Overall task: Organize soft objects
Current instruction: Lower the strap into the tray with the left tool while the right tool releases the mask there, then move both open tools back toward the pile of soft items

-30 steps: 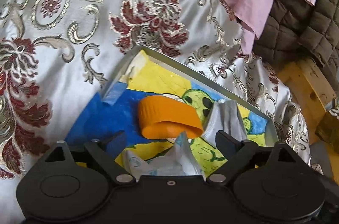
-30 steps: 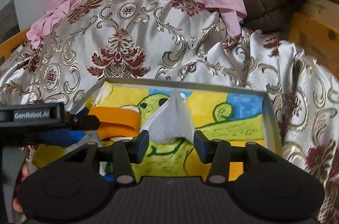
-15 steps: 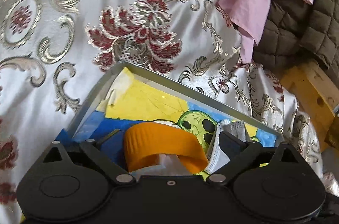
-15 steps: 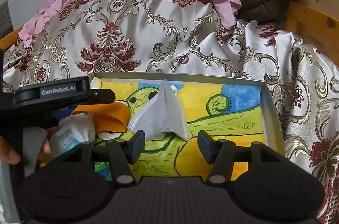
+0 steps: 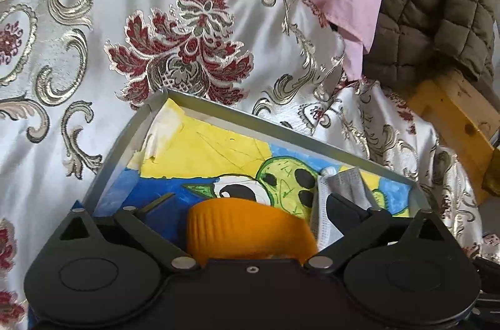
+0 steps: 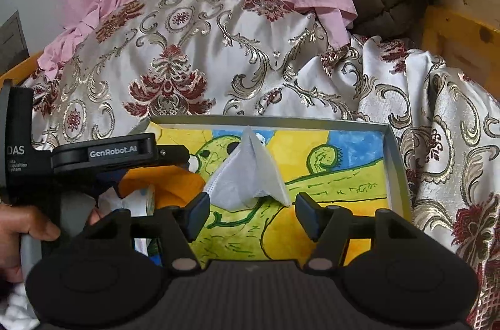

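Over the painted tray [image 6: 395, 161], my right gripper [image 6: 251, 213] has just been opening, face mask [image 6: 250, 177] released between its jaws; my left gripper [image 5: 247, 205], also widening, straddles the orange band [image 5: 247, 231].

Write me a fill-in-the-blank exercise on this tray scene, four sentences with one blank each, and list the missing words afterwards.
1. The folded face mask lies inside the shallow ____, whose floor bears a painted picture.
2. The soft band between the left gripper's fingers is coloured ____.
3. The right gripper has just been opening, and its fingers do not ____ the mask.
4. The tray's rim rests on ____ cloth with red flowers.

Missing words: tray; orange; touch; white
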A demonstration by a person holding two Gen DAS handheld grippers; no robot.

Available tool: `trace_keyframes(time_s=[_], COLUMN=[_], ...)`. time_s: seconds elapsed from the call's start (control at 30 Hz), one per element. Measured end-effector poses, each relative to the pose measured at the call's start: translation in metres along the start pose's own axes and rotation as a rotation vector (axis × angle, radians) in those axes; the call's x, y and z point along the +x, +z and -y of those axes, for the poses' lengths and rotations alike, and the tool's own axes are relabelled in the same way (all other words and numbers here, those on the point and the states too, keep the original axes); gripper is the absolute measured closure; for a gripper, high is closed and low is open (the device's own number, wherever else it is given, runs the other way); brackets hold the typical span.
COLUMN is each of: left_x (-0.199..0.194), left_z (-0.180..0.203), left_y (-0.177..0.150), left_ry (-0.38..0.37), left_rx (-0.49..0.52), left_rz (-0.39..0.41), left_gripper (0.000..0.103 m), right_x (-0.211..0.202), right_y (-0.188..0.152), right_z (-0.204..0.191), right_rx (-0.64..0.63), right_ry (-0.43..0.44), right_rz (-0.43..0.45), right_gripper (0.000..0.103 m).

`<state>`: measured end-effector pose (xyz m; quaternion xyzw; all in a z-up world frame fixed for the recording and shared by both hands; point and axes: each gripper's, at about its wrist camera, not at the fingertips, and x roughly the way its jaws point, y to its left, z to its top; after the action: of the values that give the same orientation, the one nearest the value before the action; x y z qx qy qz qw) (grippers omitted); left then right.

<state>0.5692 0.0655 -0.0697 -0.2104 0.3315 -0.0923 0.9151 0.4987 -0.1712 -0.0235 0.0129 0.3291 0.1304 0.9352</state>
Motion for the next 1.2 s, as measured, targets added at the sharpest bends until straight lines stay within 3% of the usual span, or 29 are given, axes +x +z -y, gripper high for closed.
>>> trace_keyframes(time_s=[0.33, 0.6, 0.77, 0.93, 1.2], left_x=[-0.067, -0.094, -0.125, -0.177, -0.265], left_z=[0.012, 0.009, 0.010, 0.030, 0.051], left_y=[-0.012, -0.041, -0.048, -0.058, -0.105], left_ry=[-0.089, -0.047, -0.039, -0.065, -0.064], left_rx=[-0.106, -0.139, -0.169, -0.090, -0.014], left_rz=[-0.082, -0.160, -0.075, 0.043, 0.137], left_gripper=[0.001, 0.001, 0.001, 0.001, 0.001], right_x=[-0.042, -0.079, -0.117, -0.158, -0.224], right_y=[-0.005, -0.031, -0.042, -0.051, -0.079], right_z=[-0.005, -0.020, -0.030, -0.036, -0.044], right_rx=[0.007, -0.004, -0.034, -0.044, -0.039], right_ry=[0.016, 0.000, -0.007, -0.006, 0.006], right_rz=[0.045, 0.051, 0.093, 0.143, 0.212], right_gripper=[0.030, 0.018, 0.008, 0.003, 0.001])
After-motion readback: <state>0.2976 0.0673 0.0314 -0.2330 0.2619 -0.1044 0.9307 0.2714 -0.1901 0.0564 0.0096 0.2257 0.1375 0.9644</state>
